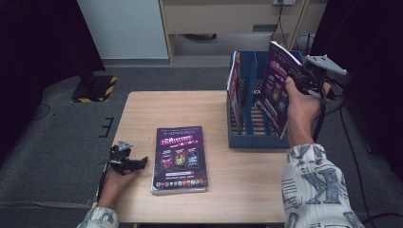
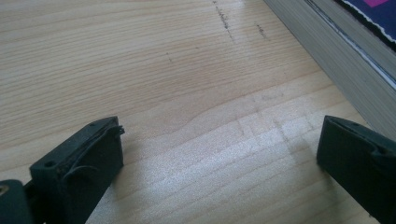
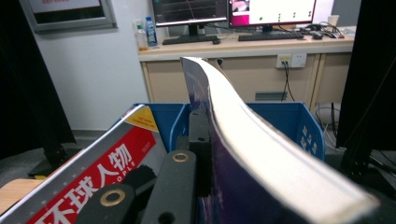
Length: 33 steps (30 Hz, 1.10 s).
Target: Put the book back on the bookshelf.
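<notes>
Already upright over the blue file rack (image 1: 259, 138) at the table's far right, the purple magazine (image 1: 277, 92) clamped in the right gripper (image 1: 298, 78) points long-edge down toward a slot, while the left gripper (image 1: 134, 163) rests open, empty, near left.

We see a light wooden table (image 1: 237, 199) standing on grey carpet (image 1: 57, 156). At twelve o'clock, a pale wood desk (image 3: 243, 46) carries two lit monitors (image 3: 233, 9) and a keyboard (image 3: 268, 35). A white wall panel (image 1: 123, 28) stands at eleven o'clock, black curtains (image 1: 33, 42) at nine and three.
</notes>
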Each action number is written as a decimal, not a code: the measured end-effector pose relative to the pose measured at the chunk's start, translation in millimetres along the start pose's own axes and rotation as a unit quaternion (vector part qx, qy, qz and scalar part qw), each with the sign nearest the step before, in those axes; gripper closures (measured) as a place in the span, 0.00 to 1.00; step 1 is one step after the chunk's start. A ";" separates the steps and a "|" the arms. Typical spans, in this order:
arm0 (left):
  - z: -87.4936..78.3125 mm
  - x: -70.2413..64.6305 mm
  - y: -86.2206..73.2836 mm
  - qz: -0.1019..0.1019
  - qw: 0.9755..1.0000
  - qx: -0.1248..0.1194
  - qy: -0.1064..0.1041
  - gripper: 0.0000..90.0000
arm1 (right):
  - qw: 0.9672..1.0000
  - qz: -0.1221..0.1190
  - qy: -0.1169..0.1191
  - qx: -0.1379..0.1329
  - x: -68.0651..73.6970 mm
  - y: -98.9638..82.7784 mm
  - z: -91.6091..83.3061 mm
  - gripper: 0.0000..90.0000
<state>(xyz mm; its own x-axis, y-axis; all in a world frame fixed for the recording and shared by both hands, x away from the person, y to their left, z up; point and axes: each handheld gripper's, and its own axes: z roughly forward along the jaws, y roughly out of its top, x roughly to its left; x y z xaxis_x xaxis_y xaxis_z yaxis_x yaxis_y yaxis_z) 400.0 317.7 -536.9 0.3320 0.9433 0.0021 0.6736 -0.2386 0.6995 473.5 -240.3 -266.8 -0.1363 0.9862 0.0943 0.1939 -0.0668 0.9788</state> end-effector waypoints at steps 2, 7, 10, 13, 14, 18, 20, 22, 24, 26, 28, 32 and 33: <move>-0.1 0.0 -0.1 0.000 1.000 0.000 0.000 0.00 | 1.000 -0.002 -0.002 -0.002 0.1 -1.8 3.7 0.91; -0.1 -0.4 -0.1 0.000 1.000 0.000 0.001 0.00 | 1.000 0.003 -0.001 -0.002 -0.1 -2.8 9.4 0.91; -0.1 -0.4 -0.1 0.000 1.000 0.000 0.001 0.00 | 1.000 0.004 -0.002 -0.004 0.3 -3.6 12.7 0.91; -0.2 -0.2 -0.2 0.000 1.000 0.000 0.000 0.00 | 1.000 0.006 -0.004 -0.010 1.0 -4.6 14.2 0.91; -0.2 -0.2 -0.2 0.000 1.000 0.000 0.000 0.00 | 1.000 0.006 -0.004 -0.010 1.0 -4.6 14.2 0.91; -0.1 -0.3 -0.2 -0.001 1.000 0.000 0.000 0.00 | 1.000 0.004 -0.006 -0.012 3.8 -5.0 17.9 0.91; -0.2 -0.2 -0.2 0.000 1.000 0.000 0.000 0.00 | 1.000 -0.001 -0.007 -0.012 5.8 -6.6 22.3 0.91; -0.2 -0.2 -0.2 0.000 1.000 0.000 0.000 0.00 | 1.000 -0.004 -0.008 -0.010 6.3 -7.5 23.4 0.91; -0.1 -0.2 -0.2 -0.001 1.000 -0.001 0.000 0.00 | 1.000 -0.004 -0.010 -0.011 6.5 -9.8 25.8 0.91; -0.1 -0.3 -0.2 -0.001 1.000 -0.001 0.000 0.00 | 1.000 -0.004 -0.010 -0.009 6.7 -11.0 28.1 0.91; -0.1 -0.3 -0.2 -0.001 1.000 -0.001 0.000 0.00 | 1.000 -0.001 -0.010 -0.012 7.1 -11.8 30.4 0.91; -0.3 -0.4 -0.3 -0.001 1.000 -0.001 0.001 0.00 | 1.000 0.000 -0.007 -0.020 11.2 -15.7 38.6 0.91; -0.5 -0.8 -0.6 -0.002 1.000 -0.001 0.002 0.00 | 1.000 0.003 -0.010 -0.017 14.0 -20.3 44.2 0.91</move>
<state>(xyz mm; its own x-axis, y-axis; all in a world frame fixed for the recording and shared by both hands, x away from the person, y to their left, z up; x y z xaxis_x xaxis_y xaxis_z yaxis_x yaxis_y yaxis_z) 399.0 317.1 -537.0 0.3266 0.9452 0.0027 0.6733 -0.2347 0.7011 510.6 -218.4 -293.4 -0.1163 0.9885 0.0972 0.1623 -0.0776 0.9837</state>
